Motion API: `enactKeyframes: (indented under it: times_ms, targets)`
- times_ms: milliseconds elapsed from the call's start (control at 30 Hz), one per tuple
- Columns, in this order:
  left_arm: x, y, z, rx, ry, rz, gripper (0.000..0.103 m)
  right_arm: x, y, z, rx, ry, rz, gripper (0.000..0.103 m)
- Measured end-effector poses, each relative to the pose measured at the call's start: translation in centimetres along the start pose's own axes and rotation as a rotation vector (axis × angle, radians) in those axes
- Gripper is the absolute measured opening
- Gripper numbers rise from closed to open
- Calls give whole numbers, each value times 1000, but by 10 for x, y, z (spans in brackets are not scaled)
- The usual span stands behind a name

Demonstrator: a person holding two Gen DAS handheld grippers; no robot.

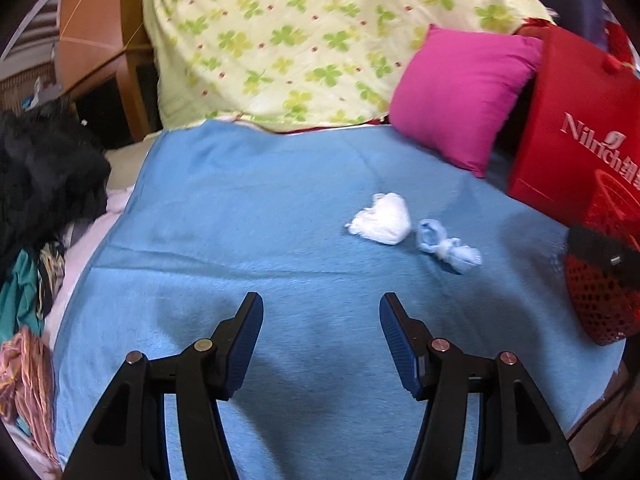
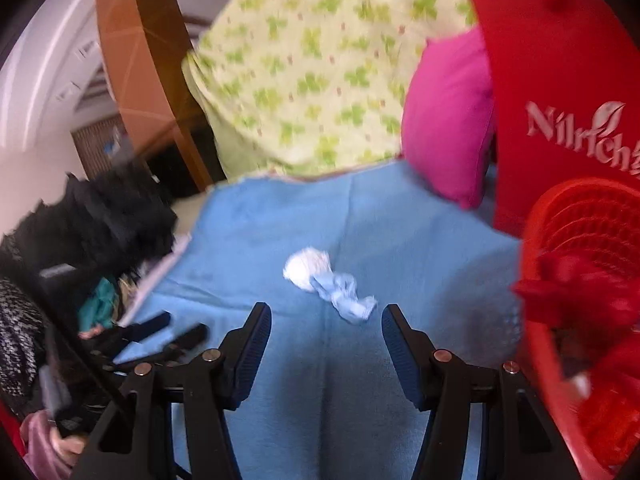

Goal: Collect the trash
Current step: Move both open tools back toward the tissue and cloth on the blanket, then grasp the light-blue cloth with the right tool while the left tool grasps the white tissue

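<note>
Two pieces of trash lie side by side on the blue blanket point(image 1: 240, 240): a crumpled white tissue point(image 1: 380, 220) and a twisted pale blue wad point(image 1: 448, 246). My left gripper point(image 1: 322, 308) hovers open a little short of them and to their left, with nothing between its fingers. In the right wrist view the white tissue point(image 2: 306, 268) and the blue wad point(image 2: 346, 296) sit just ahead of my right gripper point(image 2: 326, 316), which is also open and holds nothing. The left gripper point(image 2: 185, 323) shows at the left of that view. A red mesh basket point(image 2: 580, 232) stands close on the right.
A pink pillow point(image 1: 460, 96) and a red paper bag point(image 1: 580, 120) stand behind the trash, with a clover-print quilt point(image 1: 300, 40) at the back. The red basket point(image 1: 600, 304) sits at the blanket's right edge. Black fluffy fabric point(image 1: 44, 168) and piled clothes lie left.
</note>
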State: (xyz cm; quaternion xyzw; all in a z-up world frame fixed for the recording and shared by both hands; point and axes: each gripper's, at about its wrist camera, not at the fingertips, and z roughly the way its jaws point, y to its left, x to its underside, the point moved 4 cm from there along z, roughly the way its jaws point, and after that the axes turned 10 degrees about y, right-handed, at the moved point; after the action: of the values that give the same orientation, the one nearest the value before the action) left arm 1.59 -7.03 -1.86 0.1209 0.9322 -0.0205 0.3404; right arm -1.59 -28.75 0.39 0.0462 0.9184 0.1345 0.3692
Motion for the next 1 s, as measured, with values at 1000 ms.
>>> enactKeyframes:
  times_ms: [1000]
  targets:
    - [-73,-12,77,175,65,-71,64,-33,-38,118,34,148,84,29]
